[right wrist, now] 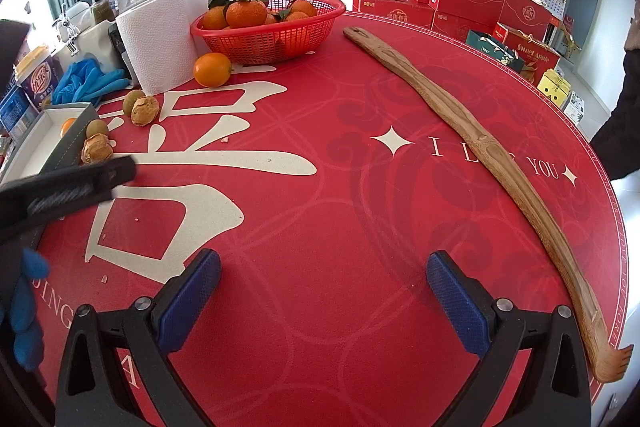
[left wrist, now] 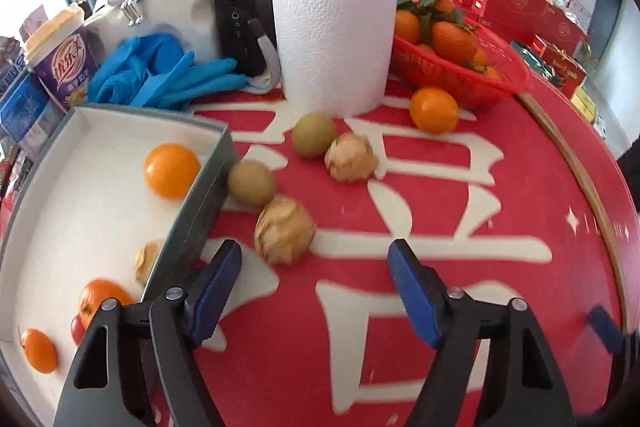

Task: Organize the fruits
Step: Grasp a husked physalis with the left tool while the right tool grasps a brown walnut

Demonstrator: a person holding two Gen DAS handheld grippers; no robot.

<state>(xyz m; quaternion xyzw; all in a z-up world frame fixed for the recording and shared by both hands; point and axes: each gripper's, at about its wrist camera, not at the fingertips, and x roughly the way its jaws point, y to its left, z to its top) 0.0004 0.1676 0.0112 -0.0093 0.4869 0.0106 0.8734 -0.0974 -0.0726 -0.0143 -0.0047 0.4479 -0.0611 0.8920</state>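
Note:
A grey box with a white inside point(left wrist: 100, 211) holds several oranges point(left wrist: 171, 170) and a husked fruit at the left. Beside it on the red table lie two green-brown round fruits point(left wrist: 251, 183), two papery husked fruits point(left wrist: 285, 230) and a loose orange point(left wrist: 433, 109). My left gripper point(left wrist: 316, 267) is open and empty, just short of the nearer husked fruit. My right gripper point(right wrist: 324, 279) is open and empty over bare table, far right of the fruits point(right wrist: 96, 148). The box point(right wrist: 60, 143) shows at the far left in the right wrist view.
A red basket of tangerines point(left wrist: 460, 67) and a paper towel roll point(left wrist: 334, 39) stand behind the fruits. Blue gloves point(left wrist: 160, 71), a cup point(left wrist: 62, 59) and a black device sit at the back left. A long wooden back scratcher point(right wrist: 500, 167) lies along the table's right side.

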